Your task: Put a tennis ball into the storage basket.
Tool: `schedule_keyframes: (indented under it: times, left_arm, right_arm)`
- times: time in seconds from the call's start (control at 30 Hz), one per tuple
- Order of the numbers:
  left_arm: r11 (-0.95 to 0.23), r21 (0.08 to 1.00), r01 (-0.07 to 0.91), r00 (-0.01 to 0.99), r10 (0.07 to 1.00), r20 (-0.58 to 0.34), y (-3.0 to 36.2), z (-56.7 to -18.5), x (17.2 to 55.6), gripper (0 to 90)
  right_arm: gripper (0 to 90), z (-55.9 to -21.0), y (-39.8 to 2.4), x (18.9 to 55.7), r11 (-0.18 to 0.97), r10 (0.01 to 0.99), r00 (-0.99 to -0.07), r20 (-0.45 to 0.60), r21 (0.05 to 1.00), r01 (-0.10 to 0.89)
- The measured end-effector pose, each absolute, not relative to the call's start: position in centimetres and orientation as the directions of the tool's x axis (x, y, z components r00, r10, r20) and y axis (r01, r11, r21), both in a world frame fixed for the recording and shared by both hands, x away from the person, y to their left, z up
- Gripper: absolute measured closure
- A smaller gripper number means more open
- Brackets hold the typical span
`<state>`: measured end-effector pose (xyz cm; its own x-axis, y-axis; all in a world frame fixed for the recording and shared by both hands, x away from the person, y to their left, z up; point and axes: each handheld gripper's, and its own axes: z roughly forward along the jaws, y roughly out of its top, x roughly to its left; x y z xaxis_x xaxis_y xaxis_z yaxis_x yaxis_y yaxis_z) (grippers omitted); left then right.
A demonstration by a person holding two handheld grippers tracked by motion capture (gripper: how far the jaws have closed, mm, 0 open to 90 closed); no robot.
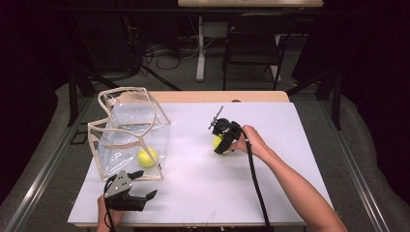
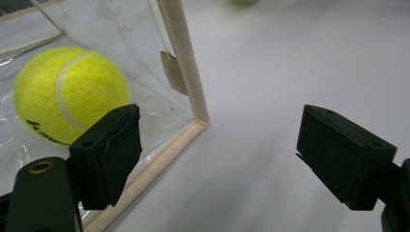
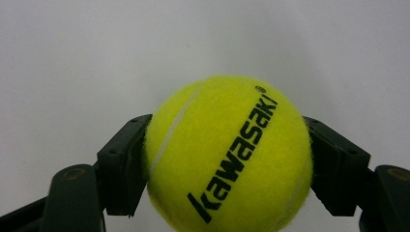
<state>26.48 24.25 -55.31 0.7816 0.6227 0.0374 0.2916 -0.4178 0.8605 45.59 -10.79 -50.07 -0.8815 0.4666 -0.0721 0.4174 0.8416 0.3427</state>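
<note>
Tennis ball (image 1: 146, 157) (yellow) inside clear bag (image 1: 130, 130)

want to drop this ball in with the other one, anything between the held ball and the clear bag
Nothing visible. The right hand-held gripper is shut on the tennis ball, and the white table between it and the clear bag is bare. The bag's top is open; its near wall would need clearing from above.

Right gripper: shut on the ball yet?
Shut on it. The right gripper has both fingers pressed against the tennis ball.

Dark room, folding chair (image 1: 253, 43) behind white table (image 1: 290, 145).
</note>
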Motion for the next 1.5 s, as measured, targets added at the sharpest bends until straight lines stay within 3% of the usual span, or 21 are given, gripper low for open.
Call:
schedule_keyframes:
  times: [1.5]
  left_arm:
    - [-0.419,0.861,0.29,0.782,0.622,0.039,24.3,-55.3,26.5,15.9]
  right_arm:
    - [25.5,-45.2,-8.2,45.8,0.878,0.401,-0.903,-0.153,0.344,0.332]
